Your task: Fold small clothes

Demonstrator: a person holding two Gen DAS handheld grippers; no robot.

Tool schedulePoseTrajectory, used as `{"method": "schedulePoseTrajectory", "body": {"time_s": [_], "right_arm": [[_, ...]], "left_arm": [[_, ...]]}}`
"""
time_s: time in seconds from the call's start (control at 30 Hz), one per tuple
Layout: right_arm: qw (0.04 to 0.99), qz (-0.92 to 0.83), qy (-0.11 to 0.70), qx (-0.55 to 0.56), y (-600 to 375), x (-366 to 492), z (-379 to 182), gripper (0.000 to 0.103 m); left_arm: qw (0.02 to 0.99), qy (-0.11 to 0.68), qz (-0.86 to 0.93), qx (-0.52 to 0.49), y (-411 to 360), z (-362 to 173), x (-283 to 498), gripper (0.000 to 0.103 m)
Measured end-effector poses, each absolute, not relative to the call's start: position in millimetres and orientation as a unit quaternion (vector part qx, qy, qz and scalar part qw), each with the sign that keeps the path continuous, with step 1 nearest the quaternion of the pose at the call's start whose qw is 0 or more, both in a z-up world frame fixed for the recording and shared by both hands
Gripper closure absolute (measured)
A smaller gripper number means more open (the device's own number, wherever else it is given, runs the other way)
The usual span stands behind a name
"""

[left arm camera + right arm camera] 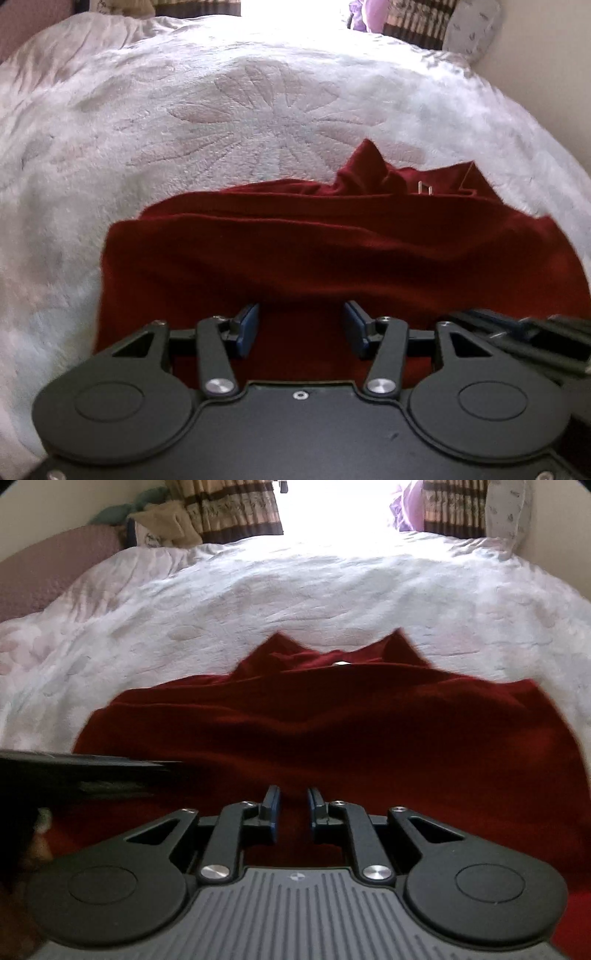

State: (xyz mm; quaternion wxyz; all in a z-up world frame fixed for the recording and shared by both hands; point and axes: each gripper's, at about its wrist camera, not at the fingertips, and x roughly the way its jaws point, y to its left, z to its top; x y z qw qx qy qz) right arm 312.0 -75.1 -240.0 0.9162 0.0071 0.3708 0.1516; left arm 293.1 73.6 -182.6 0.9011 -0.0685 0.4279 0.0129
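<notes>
A dark red garment lies rumpled on the white bedspread, its collar with a small white tag pointing away from me. My left gripper hovers over the near edge of the cloth, its blue-padded fingers wide apart and holding nothing. In the right wrist view the same red garment fills the middle. My right gripper sits low over its near edge with only a narrow gap between the pads, and red cloth shows in that gap. The left gripper's dark body enters from the left.
The bedspread stretches far ahead to patterned curtains and a bright window. A pillow leans at the far right by the wall. A mauve cover and soft items lie at the far left.
</notes>
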Motion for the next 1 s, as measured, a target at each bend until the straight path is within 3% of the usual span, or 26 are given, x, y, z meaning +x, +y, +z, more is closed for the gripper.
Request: {"method": "schedulePoseTrajectory", "body": {"time_s": [0.17,0.33,0.47,0.57,0.7,0.87,0.9,0.97,1.0], "right_arm": [[0.921,0.083,0.38,0.029,-128,323,-238,0.092],[0.926,0.011,0.374,0.045,-174,340,-237,0.093],[0.924,0.006,0.375,0.077,-199,343,-241,0.096],[0.926,0.0,0.373,0.054,-195,342,-250,0.096],[0.931,-0.008,0.364,-0.003,-175,339,-244,0.095],[0.947,-0.018,0.319,-0.03,-172,295,-198,0.071],[0.949,-0.014,0.315,-0.018,-177,279,-189,0.067],[0.951,0.001,0.307,0.032,-197,240,-179,0.048],[0.948,0.005,0.309,0.069,-212,218,-179,0.045]], "left_arm": [[0.901,0.426,0.076,-0.002,103,-189,307,0.05],[0.894,0.436,0.074,-0.068,142,-196,315,0.05],[0.899,0.428,0.075,-0.053,144,-201,319,0.045],[0.894,0.434,0.079,-0.074,160,-213,318,0.039],[0.895,0.427,0.072,-0.108,170,-212,312,0.039],[0.906,0.404,0.092,-0.087,167,-168,280,0.042],[0.908,0.401,0.088,-0.087,166,-158,269,0.042],[0.91,0.399,0.08,-0.073,163,-142,246,0.042],[0.912,0.397,0.079,-0.061,160,-136,232,0.042]]}}
